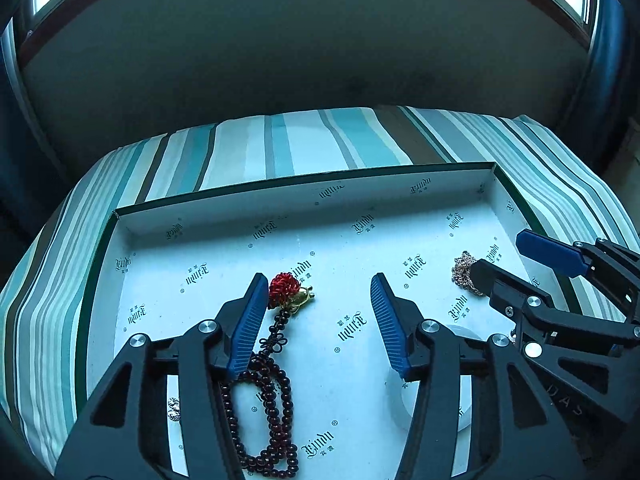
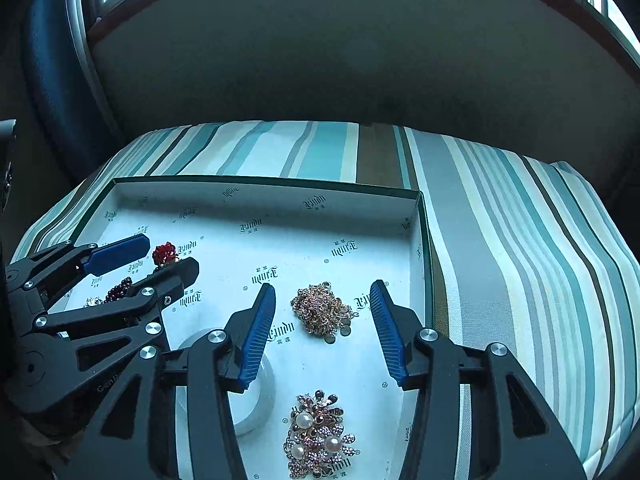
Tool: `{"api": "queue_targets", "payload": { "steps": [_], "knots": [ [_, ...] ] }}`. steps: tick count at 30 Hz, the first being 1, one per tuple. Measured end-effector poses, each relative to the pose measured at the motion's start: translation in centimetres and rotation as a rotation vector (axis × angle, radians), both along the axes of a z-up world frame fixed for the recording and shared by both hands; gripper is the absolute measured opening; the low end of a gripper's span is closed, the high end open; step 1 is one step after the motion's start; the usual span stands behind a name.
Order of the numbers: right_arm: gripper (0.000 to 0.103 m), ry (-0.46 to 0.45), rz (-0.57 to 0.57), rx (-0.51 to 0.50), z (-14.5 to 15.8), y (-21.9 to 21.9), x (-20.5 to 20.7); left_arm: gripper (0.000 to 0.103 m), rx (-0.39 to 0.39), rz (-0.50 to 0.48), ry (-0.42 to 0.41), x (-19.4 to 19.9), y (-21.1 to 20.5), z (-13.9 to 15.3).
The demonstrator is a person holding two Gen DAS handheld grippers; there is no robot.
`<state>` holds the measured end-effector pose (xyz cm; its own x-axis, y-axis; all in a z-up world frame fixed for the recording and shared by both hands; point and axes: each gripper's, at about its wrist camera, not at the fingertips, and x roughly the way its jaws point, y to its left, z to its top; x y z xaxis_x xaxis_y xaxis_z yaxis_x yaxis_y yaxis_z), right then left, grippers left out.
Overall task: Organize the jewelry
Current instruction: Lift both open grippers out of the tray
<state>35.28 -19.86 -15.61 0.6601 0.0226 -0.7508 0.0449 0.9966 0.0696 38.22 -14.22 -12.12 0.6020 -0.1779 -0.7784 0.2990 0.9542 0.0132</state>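
A shallow white box lid (image 1: 304,196) (image 2: 280,190) lies on a striped cushion. In it, a dark red bead strand (image 1: 276,400) with a red knot and gold charm (image 1: 289,291) lies by my left gripper's left finger. My left gripper (image 1: 320,292) is open and empty above the lid. A gold chain pile (image 2: 322,310) (image 1: 464,272) lies between the open fingers of my right gripper (image 2: 322,300), just ahead of them. A pearl and rhinestone brooch cluster (image 2: 318,436) lies under the right gripper. A white ring-shaped bangle (image 2: 256,396) lies between the grippers.
The striped cushion (image 2: 520,240) extends right of and behind the lid. A dark wall and window frame (image 2: 320,40) rise behind. A small silvery piece (image 1: 174,408) lies at the lid's left, under the left gripper's arm.
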Motion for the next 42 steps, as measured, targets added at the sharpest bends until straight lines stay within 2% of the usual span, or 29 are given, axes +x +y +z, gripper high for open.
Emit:
{"api": "queue_targets", "payload": {
  "steps": [3, 10, 18, 28, 36, 42],
  "knots": [
    [0.049, -0.020, -0.007, -0.001, 0.9, -0.2, -0.4, 0.062, -0.017, 0.008, -0.002, -0.4, 0.4, 0.7],
    [0.049, -0.079, -0.005, -0.023, 4.1, 0.3, -2.3, 0.078, -0.022, 0.024, -0.085, -2.8, 1.7, 4.1],
    [0.049, -0.085, 0.023, -0.029, 5.6, 2.2, -6.0, 0.079, -0.005, 0.061, -0.130, -7.5, 4.8, 6.1],
    [0.049, -0.025, 0.050, -0.003, 3.6, 4.7, -11.7, 0.079, 0.019, 0.124, -0.113, -13.6, 9.3, 5.3],
    [0.048, 0.046, 0.081, -0.001, 0.8, 6.3, -15.8, 0.079, 0.022, 0.140, -0.057, -18.3, 11.1, 3.5],
    [0.042, 0.100, 0.102, 0.016, -1.3, 7.1, -16.7, 0.078, 0.030, 0.152, -0.019, -20.7, 11.8, 2.1]
  ]
}}
